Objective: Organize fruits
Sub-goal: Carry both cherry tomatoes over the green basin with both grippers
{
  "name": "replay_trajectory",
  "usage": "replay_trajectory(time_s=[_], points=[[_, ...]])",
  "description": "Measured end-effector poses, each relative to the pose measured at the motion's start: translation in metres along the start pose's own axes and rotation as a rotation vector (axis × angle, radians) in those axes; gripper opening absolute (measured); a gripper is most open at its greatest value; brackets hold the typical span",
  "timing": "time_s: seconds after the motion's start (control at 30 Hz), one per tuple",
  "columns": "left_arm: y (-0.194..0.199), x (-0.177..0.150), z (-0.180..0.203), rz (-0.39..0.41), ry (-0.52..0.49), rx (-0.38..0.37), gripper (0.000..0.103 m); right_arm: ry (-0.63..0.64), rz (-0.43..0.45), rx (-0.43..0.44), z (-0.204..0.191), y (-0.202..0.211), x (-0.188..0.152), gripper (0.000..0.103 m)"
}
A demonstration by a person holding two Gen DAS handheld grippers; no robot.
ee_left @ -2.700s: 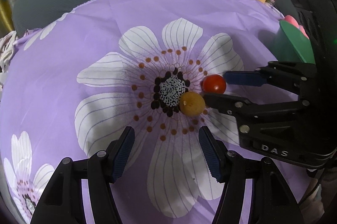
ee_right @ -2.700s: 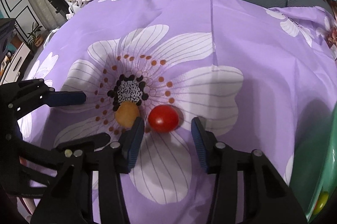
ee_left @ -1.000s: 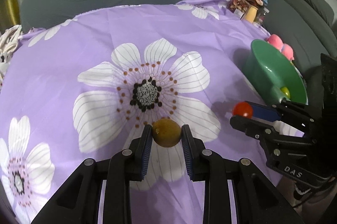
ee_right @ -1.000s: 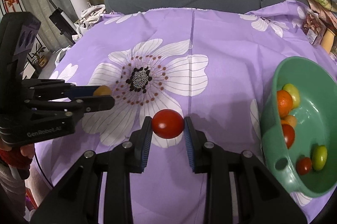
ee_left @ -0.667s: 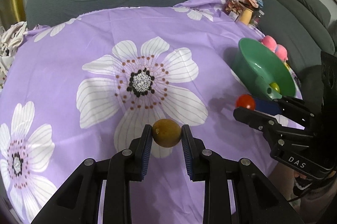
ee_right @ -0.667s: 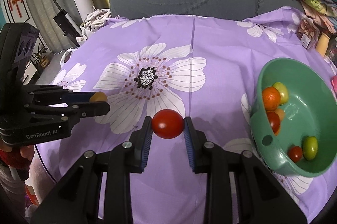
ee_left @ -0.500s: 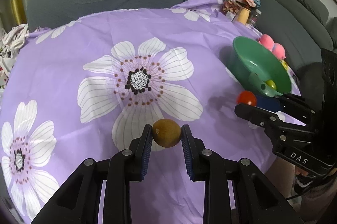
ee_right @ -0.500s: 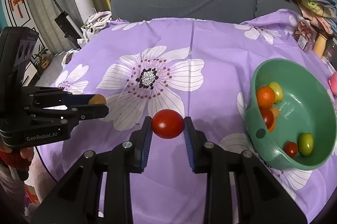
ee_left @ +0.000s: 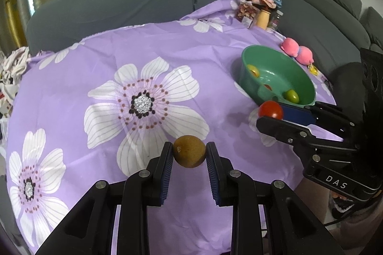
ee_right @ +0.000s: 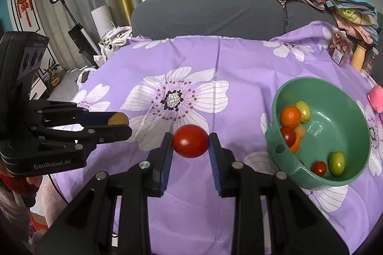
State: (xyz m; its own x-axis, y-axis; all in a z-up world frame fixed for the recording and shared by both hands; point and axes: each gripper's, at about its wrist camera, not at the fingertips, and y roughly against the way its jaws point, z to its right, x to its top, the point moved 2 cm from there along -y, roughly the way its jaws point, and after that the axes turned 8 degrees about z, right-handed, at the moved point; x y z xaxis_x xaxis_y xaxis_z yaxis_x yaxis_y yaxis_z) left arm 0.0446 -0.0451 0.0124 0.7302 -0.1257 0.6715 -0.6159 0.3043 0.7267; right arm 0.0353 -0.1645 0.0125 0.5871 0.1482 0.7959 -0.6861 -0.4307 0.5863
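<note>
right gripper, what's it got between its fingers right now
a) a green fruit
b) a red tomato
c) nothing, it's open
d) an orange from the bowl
b: in the right wrist view the right gripper is shut on the red tomato, held above the purple cloth. The orange and the green fruit both lie in the green bowl.

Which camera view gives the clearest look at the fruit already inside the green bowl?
The right wrist view: the bowl opens toward the camera, showing an orange, red and green fruit inside. In the left wrist view the bowl is smaller, and its near wall and the right gripper hide much of the contents.
</note>
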Motion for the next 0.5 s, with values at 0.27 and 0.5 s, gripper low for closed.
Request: replay_trajectory(time_s=[0.27, 0.5], points=[[0.004, 0.011, 0.021, 0.020, -0.051, -0.012, 0.028, -0.020, 0.029, -0.003, 0.009, 0.010, 0.001, 0.030], [-0.004, 0.023, 0.041, 0.022, -0.102, -0.030, 0.028, -0.052, 0.054, -0.032, 0.028, 0.020, 0.000, 0.030]])
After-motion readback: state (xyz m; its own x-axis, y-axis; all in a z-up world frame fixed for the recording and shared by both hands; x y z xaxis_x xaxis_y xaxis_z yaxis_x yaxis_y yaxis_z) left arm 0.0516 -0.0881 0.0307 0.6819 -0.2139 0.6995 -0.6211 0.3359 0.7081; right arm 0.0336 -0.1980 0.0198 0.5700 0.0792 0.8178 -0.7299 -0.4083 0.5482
